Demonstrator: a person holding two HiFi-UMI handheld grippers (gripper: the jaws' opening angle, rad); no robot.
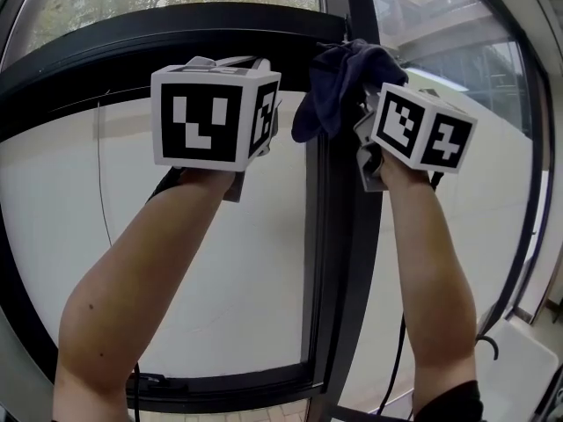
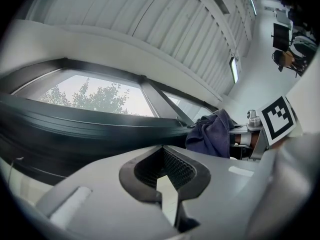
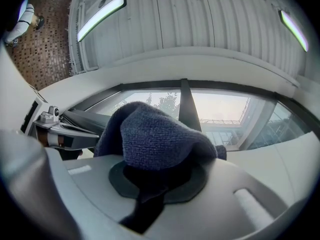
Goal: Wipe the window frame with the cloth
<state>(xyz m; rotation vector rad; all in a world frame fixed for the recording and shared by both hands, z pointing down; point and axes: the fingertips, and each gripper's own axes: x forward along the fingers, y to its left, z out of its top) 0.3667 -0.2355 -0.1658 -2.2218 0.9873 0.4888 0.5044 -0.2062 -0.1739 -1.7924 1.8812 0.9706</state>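
Right tongs (image 3: 156,181) clamped on dark blue cloth (image 1: 339,86) — cloth bunched at vertical bar of window frame (image 1: 341,253), near its top edge. Left tongs (image 2: 167,186) pressed together, empty — long bare bar below.

No legible text, numbers or brands, only square patterns on left marker cube (image 1: 211,117) and right marker cube (image 1: 424,130)

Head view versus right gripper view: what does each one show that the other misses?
Only the head view shows the person's forearms and both marker cubes. Only the right gripper view shows the ceiling light strips and the right tool's jaws closed on the cloth. Both show the dark blue cloth and the black window frame.
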